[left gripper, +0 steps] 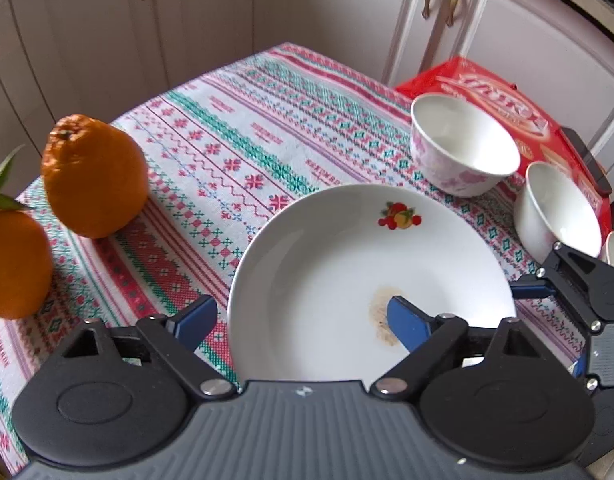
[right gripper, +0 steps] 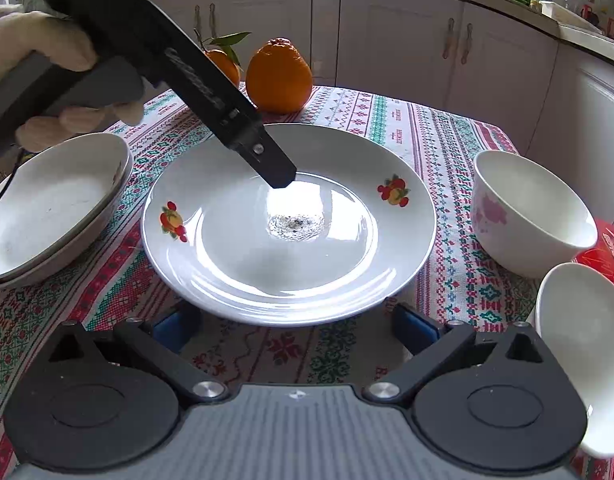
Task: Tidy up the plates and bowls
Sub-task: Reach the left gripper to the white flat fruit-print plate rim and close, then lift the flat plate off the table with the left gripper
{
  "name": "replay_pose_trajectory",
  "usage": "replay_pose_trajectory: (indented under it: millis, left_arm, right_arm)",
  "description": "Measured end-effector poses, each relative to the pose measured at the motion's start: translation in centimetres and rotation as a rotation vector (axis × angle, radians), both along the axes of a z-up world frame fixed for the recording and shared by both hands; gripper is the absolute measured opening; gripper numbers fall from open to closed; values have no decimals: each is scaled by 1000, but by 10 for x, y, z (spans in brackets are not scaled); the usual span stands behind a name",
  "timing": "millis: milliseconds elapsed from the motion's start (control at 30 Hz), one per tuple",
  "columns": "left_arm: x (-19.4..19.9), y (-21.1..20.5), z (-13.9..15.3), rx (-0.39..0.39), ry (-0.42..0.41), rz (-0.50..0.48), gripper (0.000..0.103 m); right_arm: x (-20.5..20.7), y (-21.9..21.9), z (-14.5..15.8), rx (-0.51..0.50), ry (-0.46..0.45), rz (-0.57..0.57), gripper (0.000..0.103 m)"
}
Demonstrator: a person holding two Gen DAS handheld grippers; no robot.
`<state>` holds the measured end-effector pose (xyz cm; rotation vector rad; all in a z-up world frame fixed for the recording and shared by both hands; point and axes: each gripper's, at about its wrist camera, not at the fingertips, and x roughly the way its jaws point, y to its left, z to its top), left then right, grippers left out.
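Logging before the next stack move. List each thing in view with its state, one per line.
Plate: upright on the cloth, small dirty patch at its centre.
Pink bowl: upright, empty.
White bowl: leaning, empty.
Stacked dishes: nested, tilted.
Oranges: whole, unpeeled.
Left gripper: open, straddling the plate's rim.
Right gripper: open, holding nothing, at the plate's near edge.
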<state>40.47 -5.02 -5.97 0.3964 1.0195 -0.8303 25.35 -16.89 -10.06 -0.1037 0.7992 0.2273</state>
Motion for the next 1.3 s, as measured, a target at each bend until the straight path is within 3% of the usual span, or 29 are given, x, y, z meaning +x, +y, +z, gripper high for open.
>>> replay_pose_trajectory:
  millis: [300,600,1300]
  left_arm:
    - [22,-16,-11,45,71,-63,78]
    - [33,-25,-11,45,113,-111,74]
    - [30,-25,-11,48,130,-157,73]
  right_arm:
    - [2,0,-1,-1,-21,11,103]
    - [5,0,-1,3,-24,35,101]
    - [2,1,4,-5,-22,72,96]
